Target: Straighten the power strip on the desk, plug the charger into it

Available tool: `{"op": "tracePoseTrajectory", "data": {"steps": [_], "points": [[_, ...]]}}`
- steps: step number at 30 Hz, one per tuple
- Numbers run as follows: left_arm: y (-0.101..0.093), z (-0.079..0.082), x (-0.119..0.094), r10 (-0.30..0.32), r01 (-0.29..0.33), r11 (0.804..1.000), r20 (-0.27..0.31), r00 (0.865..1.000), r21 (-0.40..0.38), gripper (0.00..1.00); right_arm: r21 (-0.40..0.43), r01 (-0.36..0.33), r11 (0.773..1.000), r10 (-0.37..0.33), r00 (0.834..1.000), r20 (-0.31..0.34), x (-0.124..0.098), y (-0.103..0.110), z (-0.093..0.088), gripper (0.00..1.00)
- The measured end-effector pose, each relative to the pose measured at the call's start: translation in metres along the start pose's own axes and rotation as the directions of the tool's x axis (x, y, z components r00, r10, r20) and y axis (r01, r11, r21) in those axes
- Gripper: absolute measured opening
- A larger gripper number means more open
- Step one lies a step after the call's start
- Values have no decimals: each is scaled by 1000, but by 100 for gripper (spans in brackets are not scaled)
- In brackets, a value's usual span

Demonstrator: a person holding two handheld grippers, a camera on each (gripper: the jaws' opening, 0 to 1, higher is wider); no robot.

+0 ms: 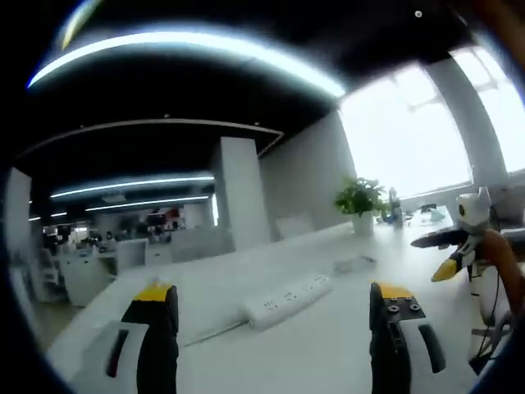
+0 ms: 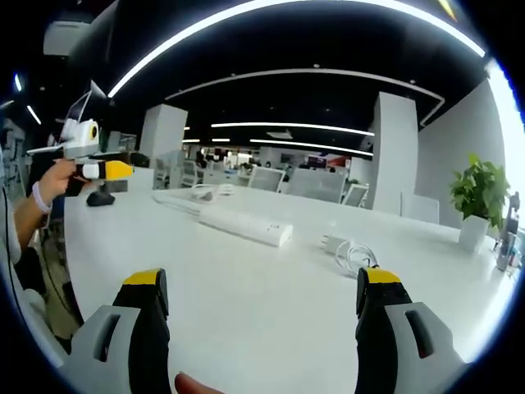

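Left gripper: jaws spread, empty; power strip just ahead between them, long axis slanting
Right gripper: jaws apart, empty; strip farther off
Charger: beside strip's end, unplugged
Nearer: left, likely

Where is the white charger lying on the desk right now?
In the right gripper view, the white charger with its coiled cable lies on the white desk, right of the long white power strip, not touching it.
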State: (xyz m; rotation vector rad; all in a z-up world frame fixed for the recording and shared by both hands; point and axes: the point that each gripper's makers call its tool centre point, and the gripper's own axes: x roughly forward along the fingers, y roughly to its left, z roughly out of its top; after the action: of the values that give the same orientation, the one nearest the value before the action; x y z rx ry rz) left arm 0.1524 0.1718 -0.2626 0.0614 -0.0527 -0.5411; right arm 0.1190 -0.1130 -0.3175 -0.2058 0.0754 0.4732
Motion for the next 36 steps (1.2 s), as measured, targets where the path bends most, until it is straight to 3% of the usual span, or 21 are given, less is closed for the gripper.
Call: {"op": "tracePoseTrajectory", "data": {"steps": [9, 21, 27, 36], "points": [[5, -24, -10, 62, -63, 998, -24, 998, -26, 99, -10, -19, 1000, 19, 1000, 7, 3, 5, 1, 95], [0, -36, -15, 90, -91, 994, -21, 996, -58, 99, -19, 15, 1000, -15, 1000, 25, 1, -7, 8, 95], [-2, -39, -15, 99, -100, 994, -21, 995, -55, 99, -36, 2, 999, 0, 999, 36, 5, -13, 16, 95], [-7, -46, -16, 80, -82, 995, -42, 996, -55, 99, -46, -73, 996, 76, 995, 57, 10, -16, 30, 95]]}}
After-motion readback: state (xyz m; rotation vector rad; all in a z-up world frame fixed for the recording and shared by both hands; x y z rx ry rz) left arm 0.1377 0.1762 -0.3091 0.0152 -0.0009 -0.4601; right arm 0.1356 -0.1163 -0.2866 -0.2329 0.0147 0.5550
